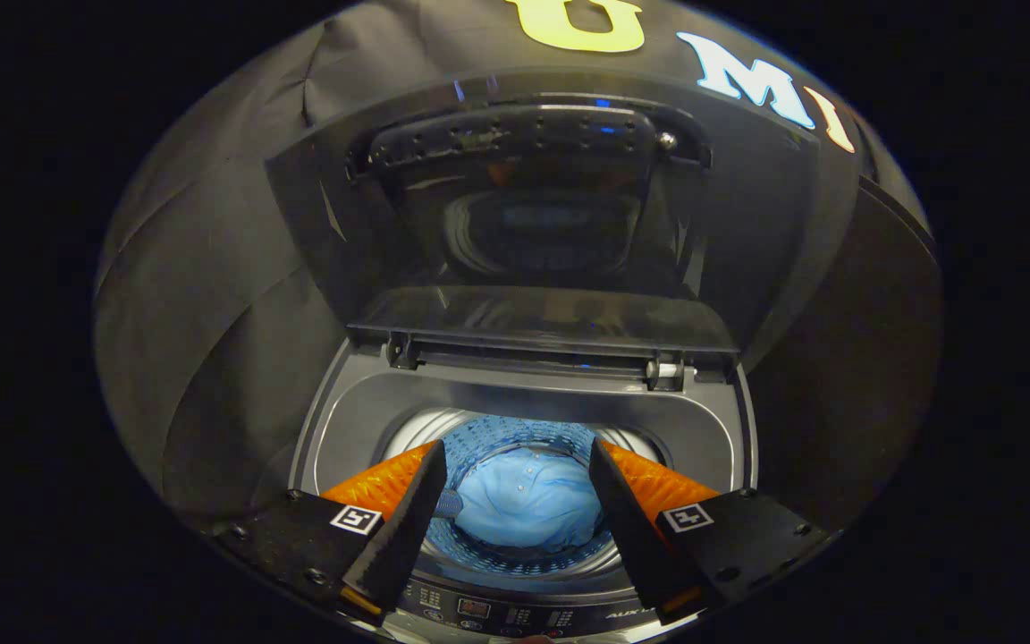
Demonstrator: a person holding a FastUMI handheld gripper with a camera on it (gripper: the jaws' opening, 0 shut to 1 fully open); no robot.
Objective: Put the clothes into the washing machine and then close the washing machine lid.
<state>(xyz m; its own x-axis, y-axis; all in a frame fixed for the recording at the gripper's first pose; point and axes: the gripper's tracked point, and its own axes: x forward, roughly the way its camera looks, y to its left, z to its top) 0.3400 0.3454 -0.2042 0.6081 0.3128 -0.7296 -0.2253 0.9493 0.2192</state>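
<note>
the jaws stand wide apart and hold nothing; the gripper point(515, 465) hovers over the open washing machine point(345, 420), low in the frame. between the fingers, down in the drum point(515, 436), lies the clothes point(528, 505), a light blue bundle: soft, light, limp, already where it belongs. the lid point(533, 215) stands upright in the upper centre, glossy, rigid and hinged at the back; i would take it by its top edge, likely slippery. nothing stands in its way. the control panel point(497, 615) sits nearest, at the bottom.
</note>
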